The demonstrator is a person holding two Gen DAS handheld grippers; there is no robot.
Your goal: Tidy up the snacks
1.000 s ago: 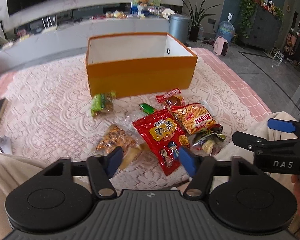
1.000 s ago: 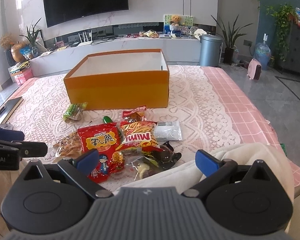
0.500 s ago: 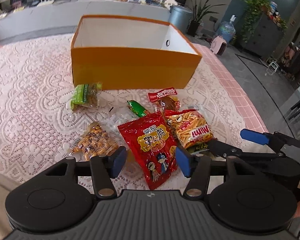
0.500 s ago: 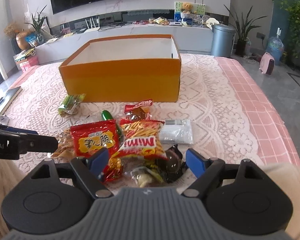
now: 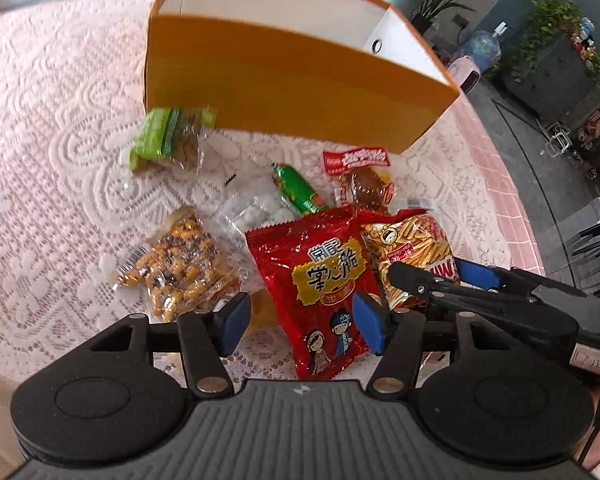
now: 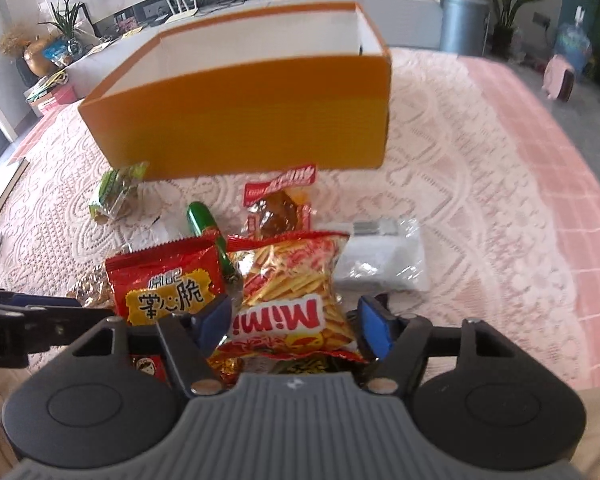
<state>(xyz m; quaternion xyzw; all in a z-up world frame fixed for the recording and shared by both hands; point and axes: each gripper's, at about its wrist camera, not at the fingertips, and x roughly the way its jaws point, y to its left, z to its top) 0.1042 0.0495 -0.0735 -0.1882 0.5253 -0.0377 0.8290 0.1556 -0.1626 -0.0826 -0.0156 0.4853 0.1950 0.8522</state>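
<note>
Left wrist: left tool angled down, opening over red packet

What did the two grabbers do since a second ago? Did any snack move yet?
Both came down closer over the pile. The left gripper now straddles the red packet, its jaws opening. The right gripper narrowed from wide open and is closing around the Mimi bag, not visibly pinching it yet. Nothing is lifted; the snacks and the orange box stayed put.

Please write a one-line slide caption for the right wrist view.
Right gripper closing around the Mimi snack bag, with the orange box behind.
</note>
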